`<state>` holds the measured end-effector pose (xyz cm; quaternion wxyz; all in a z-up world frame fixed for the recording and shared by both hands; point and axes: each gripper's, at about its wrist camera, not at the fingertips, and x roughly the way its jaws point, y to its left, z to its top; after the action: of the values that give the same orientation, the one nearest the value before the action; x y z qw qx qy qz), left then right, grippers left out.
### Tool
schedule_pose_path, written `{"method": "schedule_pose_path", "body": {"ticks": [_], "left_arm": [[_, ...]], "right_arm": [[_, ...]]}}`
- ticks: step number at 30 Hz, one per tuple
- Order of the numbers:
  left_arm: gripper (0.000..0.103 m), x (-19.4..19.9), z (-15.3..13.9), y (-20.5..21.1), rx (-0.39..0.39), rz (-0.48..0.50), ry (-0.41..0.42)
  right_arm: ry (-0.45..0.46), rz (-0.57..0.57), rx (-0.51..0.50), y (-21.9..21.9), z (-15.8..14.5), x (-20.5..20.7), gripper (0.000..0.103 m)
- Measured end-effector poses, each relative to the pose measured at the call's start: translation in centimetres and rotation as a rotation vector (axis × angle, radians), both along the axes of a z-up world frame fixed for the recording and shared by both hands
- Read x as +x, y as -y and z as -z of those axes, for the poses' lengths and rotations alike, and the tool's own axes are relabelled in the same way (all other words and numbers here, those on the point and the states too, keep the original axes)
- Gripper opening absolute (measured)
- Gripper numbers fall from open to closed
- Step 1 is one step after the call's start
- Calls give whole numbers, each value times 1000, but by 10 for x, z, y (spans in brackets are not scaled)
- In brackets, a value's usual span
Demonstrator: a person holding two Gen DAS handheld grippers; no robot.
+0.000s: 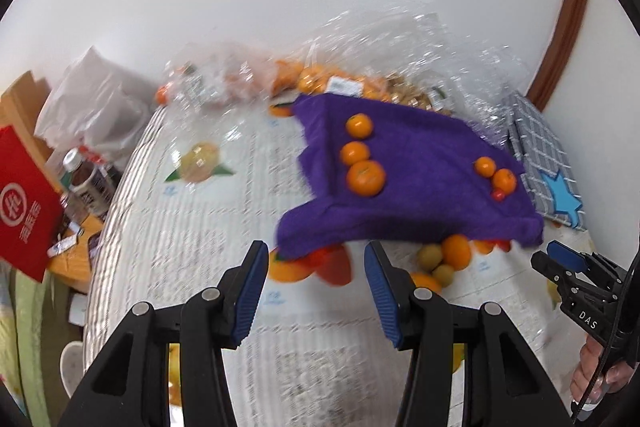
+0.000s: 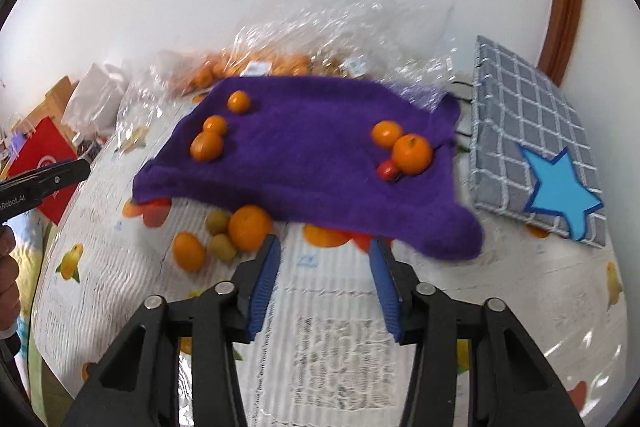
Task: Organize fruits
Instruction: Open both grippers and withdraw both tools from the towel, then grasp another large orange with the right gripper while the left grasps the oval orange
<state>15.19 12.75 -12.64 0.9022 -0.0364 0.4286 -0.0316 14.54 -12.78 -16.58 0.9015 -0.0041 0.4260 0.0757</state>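
A purple towel (image 1: 420, 155) (image 2: 304, 147) lies on the table. On its left side sit three oranges (image 1: 364, 175) (image 2: 206, 145). On its right side are two oranges (image 1: 502, 179) (image 2: 412, 153) and a small red fruit (image 1: 498, 194) (image 2: 387, 169). In front of the towel lie a loose orange (image 1: 456, 251) (image 2: 250, 227) and small green fruits (image 1: 430, 255) (image 2: 218, 221). My left gripper (image 1: 316, 267) hovers open before the towel's near left corner, with nothing between its pads. My right gripper (image 2: 325, 251) is open at the towel's front edge, also holding nothing.
A grey checked cloth with a blue star (image 1: 536, 155) (image 2: 520, 115) lies right of the towel. Clear plastic bags of fruit (image 1: 320, 79) (image 2: 280, 63) crowd the back by the wall. A red bag (image 1: 24, 199), bottles (image 1: 88, 179) and a white bag (image 1: 92, 107) stand off the table's left.
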Motion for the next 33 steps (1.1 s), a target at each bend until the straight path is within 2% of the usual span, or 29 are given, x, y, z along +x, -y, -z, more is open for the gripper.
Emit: {"method": "schedule_pose_path", "body": {"ticks": [4, 11, 17, 20, 23, 28, 33], "left_arm": [[46, -4, 16, -19, -16, -41, -39], [46, -1, 49, -44, -74, -67, -113], [46, 7, 58, -53, -128, -63, -120], [47, 8, 60, -54, -142, -53, -121], [48, 8, 63, -54, -152, -56, -125], [48, 8, 66, -47, -138, -51, -129], [48, 9, 69, -26, -139, -8, -139]], "right_arm": [[-24, -36, 18, -13, 18, 1, 32], [-65, -95, 53, -37, 42, 17, 32], [-76, -111, 74, -50, 50, 35, 32], [-91, -111, 75, -56, 55, 44, 33], [-91, -98, 62, -59, 58, 51, 40], [-133, -103, 68, -61, 69, 61, 40], [-99, -113, 61, -52, 61, 46, 39]]}}
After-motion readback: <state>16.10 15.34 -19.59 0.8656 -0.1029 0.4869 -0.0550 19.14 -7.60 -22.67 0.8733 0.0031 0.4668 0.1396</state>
